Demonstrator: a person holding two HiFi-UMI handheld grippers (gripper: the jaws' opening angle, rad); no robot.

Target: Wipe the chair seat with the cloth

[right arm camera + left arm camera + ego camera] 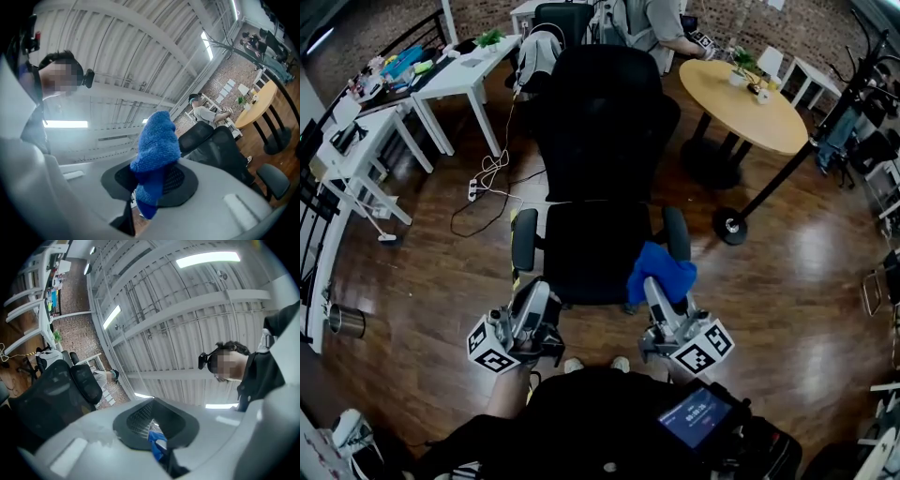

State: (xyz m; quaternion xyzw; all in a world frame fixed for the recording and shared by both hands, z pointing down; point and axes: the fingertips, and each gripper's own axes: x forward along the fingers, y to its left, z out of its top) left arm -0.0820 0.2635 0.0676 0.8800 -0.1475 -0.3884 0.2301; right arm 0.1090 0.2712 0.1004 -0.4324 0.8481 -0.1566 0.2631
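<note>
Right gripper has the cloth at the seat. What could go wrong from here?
1. The cloth is wadded in the right gripper, so little may touch the seat and the jaws could rub it.
2. The armrest sits close beside the gripper; a wide stroke may hit it.

Cloth (661,272) at right of chair seat (586,253)

**Left gripper tips toward the ceiling**

We look up along our left gripper (157,439), its grey jaws pressed together with a small blue scrap (158,451) at the seam. A black mesh chair (49,397) stands at left. At right, a person (265,366) wearing a head camera leans in beneath strip lights (207,259).
</note>
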